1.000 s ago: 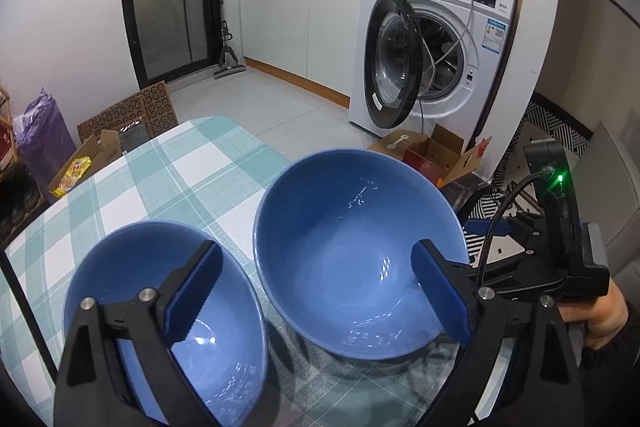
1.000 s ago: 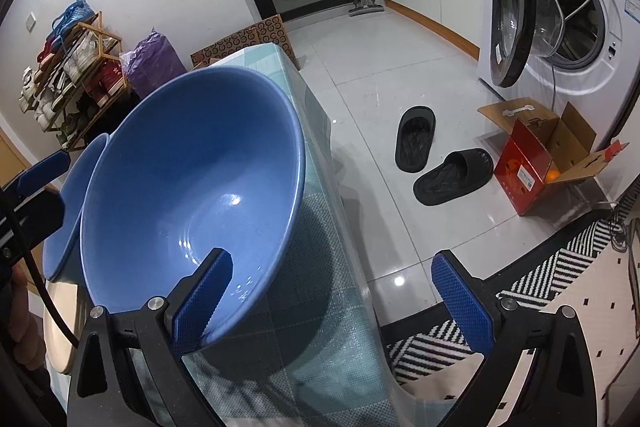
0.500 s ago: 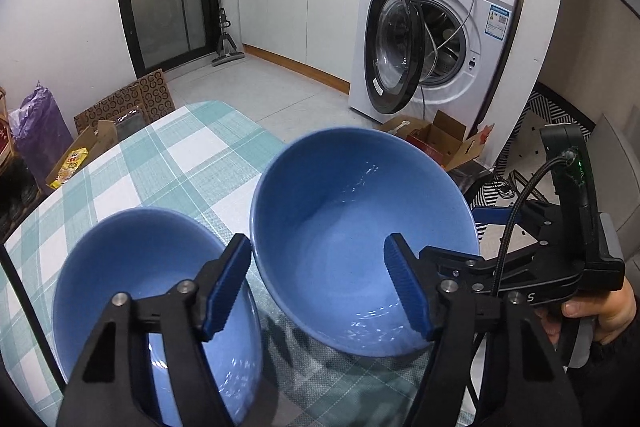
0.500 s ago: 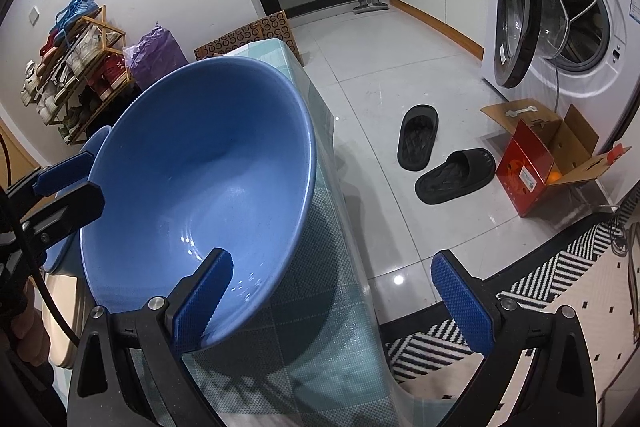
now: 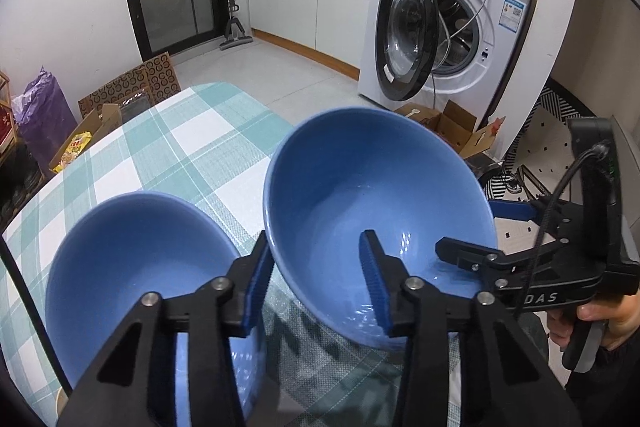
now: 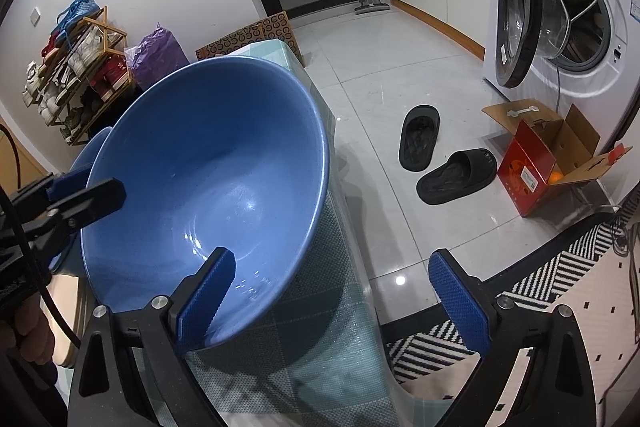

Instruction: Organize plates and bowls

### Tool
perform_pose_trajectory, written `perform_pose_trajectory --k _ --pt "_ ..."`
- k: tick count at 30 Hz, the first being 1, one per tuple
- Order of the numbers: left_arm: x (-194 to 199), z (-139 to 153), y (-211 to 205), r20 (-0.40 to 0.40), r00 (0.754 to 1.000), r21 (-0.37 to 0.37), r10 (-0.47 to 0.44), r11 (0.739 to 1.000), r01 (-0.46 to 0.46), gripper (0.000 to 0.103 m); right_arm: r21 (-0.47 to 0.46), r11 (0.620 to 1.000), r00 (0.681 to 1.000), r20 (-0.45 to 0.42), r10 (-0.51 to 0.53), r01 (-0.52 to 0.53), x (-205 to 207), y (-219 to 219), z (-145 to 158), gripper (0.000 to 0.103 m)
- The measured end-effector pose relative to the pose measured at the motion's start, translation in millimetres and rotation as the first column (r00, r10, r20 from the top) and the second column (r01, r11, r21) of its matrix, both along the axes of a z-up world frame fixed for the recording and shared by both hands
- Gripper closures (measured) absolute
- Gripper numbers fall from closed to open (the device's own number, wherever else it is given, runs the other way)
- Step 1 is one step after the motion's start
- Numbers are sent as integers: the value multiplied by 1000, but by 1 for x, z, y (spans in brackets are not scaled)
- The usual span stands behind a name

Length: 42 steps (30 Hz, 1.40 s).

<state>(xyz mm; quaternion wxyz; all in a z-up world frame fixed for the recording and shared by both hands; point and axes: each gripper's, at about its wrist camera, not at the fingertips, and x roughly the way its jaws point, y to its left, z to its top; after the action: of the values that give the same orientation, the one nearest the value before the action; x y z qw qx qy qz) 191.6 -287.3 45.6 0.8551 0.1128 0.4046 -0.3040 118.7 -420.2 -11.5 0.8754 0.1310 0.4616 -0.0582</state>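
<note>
Two blue bowls sit on a green-and-white checked tablecloth (image 5: 192, 143). The larger bowl (image 5: 376, 195) is tilted near the table's right edge; it also shows in the right wrist view (image 6: 208, 179). My left gripper (image 5: 316, 283) is closing across its near left rim, one finger outside and one inside, with a gap still showing. The second bowl (image 5: 136, 267) stands to the left, partly behind my left finger. My right gripper (image 6: 332, 291) is wide open, its left finger inside the large bowl's near rim; it also shows in the left wrist view (image 5: 520, 247).
The table edge (image 6: 352, 227) drops off just right of the large bowl. On the floor lie two black slippers (image 6: 440, 155) and an open red cardboard box (image 6: 544, 163). A washing machine (image 5: 448, 27) stands with its door open. A shoe rack (image 6: 76, 63) is at far left.
My left gripper's jaws have narrowed steadily and shifted right, from straddling both bowls to clasping the large bowl's left rim. The large bowl has tipped up slightly. The right gripper stays open.
</note>
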Motion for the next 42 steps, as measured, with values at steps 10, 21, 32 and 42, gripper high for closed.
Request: perform_pose_trajectory --k 10,21,32,42 --pt "1 -1 -1 6 1000 21 26 999 -26 78 19 1000 1000 18 -9 8 -3 -5 3 22" --pt "3 2 2 14 999 16 43 999 -43 83 31 1000 999 53 0 -2 -6 -6 11 39" --pt "0 6 -1 35 999 20 40 999 -40 87 31 999 995 97 25 -28 -8 -3 19 70" --pt "0 3 0 23 998 24 51 998 -52 88 16 999 994 110 26 -28 -9 1 22 81"
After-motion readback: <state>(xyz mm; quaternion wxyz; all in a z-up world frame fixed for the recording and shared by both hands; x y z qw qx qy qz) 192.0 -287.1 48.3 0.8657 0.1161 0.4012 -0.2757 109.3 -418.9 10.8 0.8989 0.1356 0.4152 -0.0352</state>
